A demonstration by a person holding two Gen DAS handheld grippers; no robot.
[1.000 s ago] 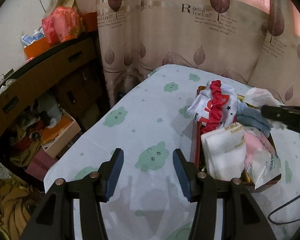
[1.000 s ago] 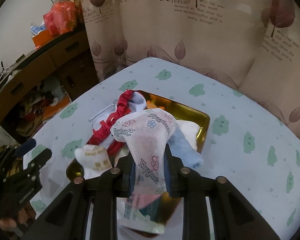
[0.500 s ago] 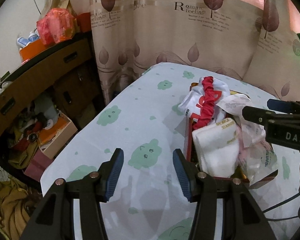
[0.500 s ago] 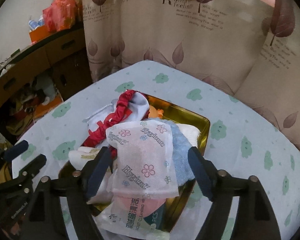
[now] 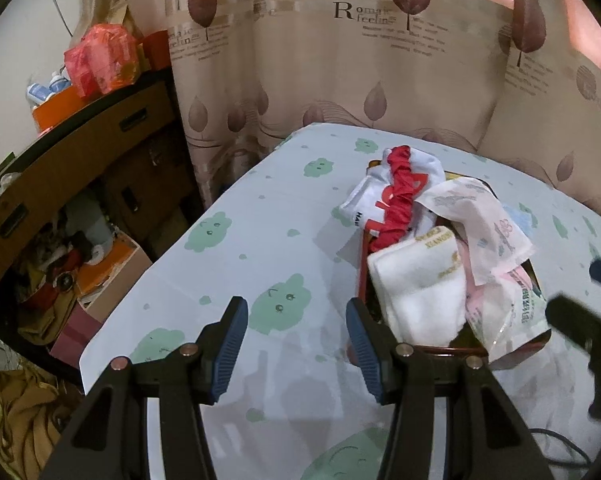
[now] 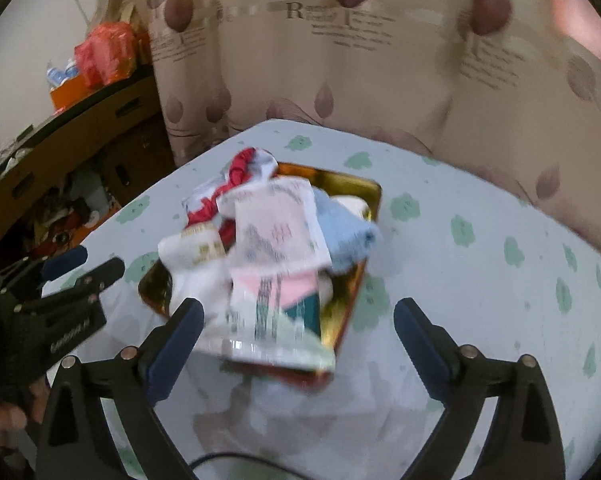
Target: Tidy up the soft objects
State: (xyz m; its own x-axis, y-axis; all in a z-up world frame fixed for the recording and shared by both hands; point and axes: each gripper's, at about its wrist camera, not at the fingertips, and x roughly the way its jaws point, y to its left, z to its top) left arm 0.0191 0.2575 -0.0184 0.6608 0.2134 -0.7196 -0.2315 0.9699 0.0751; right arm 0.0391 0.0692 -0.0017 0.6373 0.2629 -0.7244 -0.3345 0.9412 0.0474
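Several soft things lay piled in the gold tray (image 6: pixel 366 192) on the bed (image 6: pixel 480 280). The flowered wipe packet (image 6: pixel 278 224) rested on top, near the blue cloth (image 6: pixel 346 228). My right gripper (image 6: pixel 296 320) had just been opening, nothing between its jaws. My left gripper (image 5: pixel 296 332) stood spread, empty, left of the tray. I judged I should draw back straight, not dragging the pile.

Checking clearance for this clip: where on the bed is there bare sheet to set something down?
Bare sheet lies left of the gold tray, toward the bed's edge, and right of it toward the curtain. The tray is heaped: white towel, red scrunchie, wipes packet, blue cloth.
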